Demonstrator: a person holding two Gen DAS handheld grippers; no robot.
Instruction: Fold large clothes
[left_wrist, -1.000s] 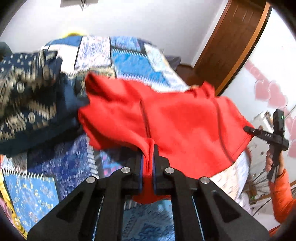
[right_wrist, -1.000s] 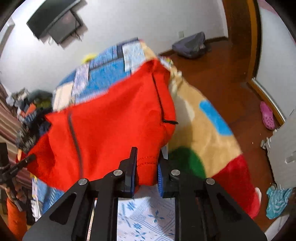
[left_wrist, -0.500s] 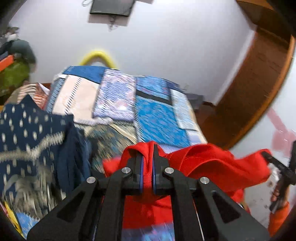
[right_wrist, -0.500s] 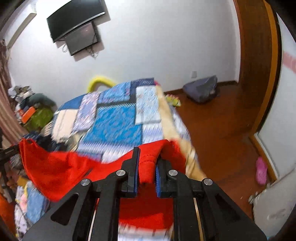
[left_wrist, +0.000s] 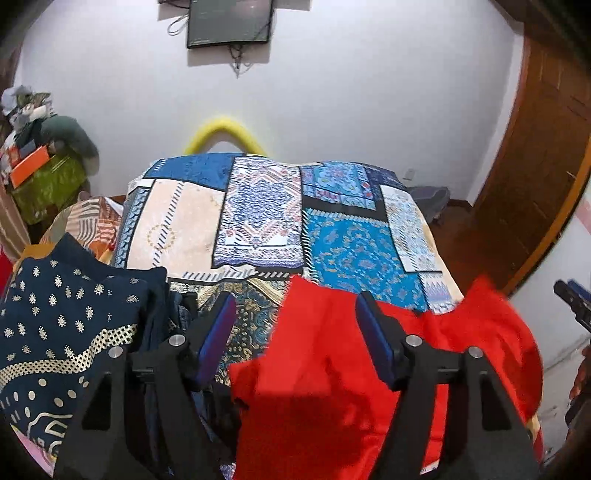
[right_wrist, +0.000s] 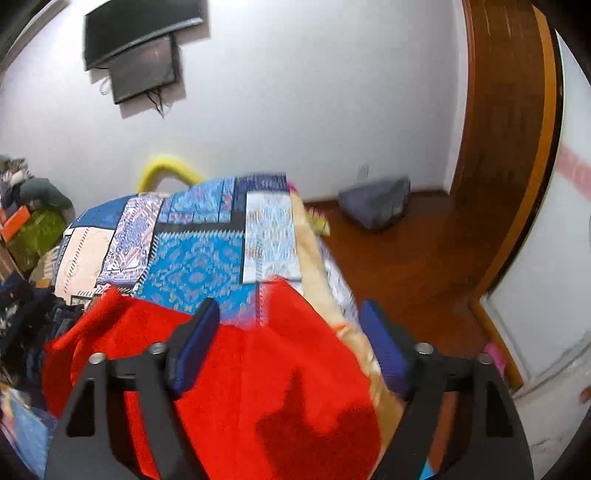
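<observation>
We judged the soft, floppy red fleece garment (left_wrist: 369, 387) best pinched at 12 o'clock corners; left claw (left_wrist: 293, 338) and right claw (right_wrist: 288, 341) were opening, gripping nothing.

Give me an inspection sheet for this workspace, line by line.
Surface: bed under a patchwork bedspread.
Job's things: red garment lies on the near end.
Clutter: navy patterned garment heaped at left; grey bag on the floor.
Grippers: left gripper and right gripper both opening, jaws wide, pads clear of the cloth.
Cables: wires hang under the wall TV.
Surroundings: white wall, wooden door.
</observation>
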